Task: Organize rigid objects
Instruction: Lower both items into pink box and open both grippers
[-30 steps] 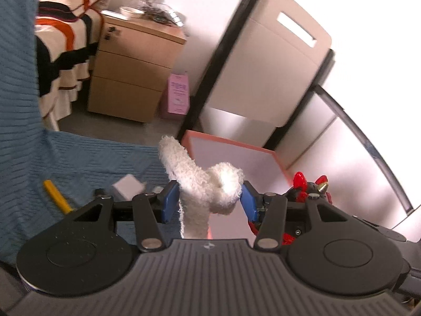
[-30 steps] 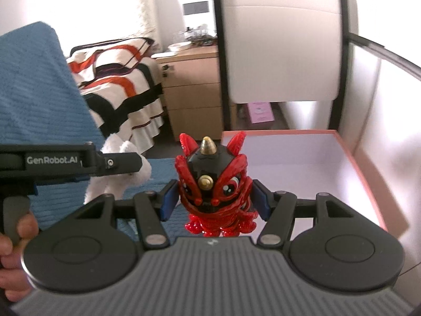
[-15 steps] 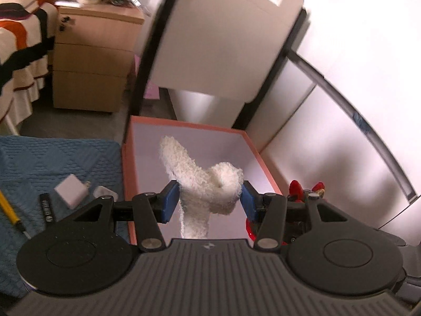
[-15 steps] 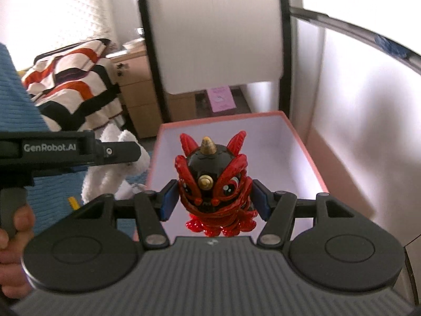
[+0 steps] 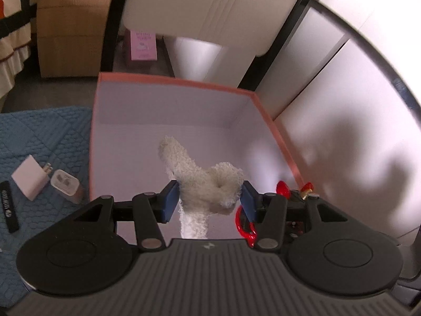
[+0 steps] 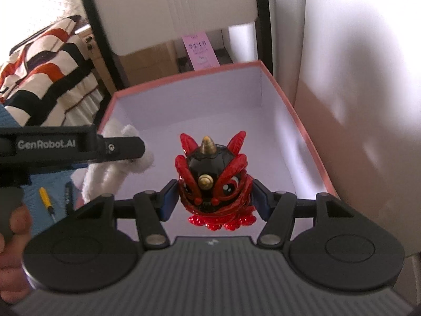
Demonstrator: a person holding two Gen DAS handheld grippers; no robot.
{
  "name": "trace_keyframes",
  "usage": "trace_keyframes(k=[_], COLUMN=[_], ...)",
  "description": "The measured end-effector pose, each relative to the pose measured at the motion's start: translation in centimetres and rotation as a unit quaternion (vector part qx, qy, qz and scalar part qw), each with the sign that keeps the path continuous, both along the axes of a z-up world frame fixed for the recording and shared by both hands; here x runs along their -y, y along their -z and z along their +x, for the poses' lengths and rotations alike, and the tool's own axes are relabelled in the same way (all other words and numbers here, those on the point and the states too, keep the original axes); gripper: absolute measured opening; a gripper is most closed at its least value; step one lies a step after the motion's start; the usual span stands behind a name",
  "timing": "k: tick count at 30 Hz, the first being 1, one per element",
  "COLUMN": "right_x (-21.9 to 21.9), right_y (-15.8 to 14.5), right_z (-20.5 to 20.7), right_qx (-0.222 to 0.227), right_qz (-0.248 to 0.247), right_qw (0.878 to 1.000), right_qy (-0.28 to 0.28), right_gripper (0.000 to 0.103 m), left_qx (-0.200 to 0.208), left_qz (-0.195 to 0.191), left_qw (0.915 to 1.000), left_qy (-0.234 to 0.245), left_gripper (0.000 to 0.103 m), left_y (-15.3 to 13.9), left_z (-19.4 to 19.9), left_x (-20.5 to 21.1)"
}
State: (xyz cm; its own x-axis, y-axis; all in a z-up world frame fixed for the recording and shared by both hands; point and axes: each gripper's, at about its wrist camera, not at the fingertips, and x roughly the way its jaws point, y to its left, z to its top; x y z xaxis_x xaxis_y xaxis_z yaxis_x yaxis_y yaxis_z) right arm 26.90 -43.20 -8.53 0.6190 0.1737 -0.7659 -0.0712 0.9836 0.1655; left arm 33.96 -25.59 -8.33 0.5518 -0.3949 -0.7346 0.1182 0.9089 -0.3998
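Between left gripper (image 5: 209, 197) pads: white plush toy (image 5: 208, 184), pinched, hanging above pink box (image 5: 168, 80). Right gripper (image 6: 212, 200): clamped on red lion figurine (image 6: 213, 181), over same box. Lower both near floor before opening; plush toward 9 o'clock, figurine 3 o'clock, avoiding collision. Chargers (image 5: 44, 180) at 9 o'clock on blue mat (image 5: 47, 131).

Both grippers closed on their loads above the open box

The left gripper (image 5: 209, 197) has its blue pads pressed against both sides of the white plush toy (image 5: 208, 181), over the near left part of the pink-rimmed box (image 5: 168, 80). The right gripper (image 6: 213, 196) clamps the red and black lion figurine (image 6: 213, 176) between its pads, over the near middle of the box. A bare hand (image 6: 11, 237) grips the left gripper's handle, left of the box.
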Motion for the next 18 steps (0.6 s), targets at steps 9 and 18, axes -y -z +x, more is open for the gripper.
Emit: trace_keyframes(k=[9,18], right_x=[1.4,1.9], right_y=[3.9,5.1], right_z=[3.1,3.8], right_qx=[-0.049,-0.056], right_qz=[0.005,0.006], right_qw=[0.999,0.998], right_qy=[0.011,0.005], right_gripper=[0.062,0.064], left_qx=[-0.026,-0.038], left_qz=[0.008,0.019], left_qw=[0.9996,0.9991], left_qy=[-0.003,-0.004], left_gripper=[0.057,0.064], left_y=[3.1,3.9], left_z=[2.6,3.1], left_x=[1.3,1.0])
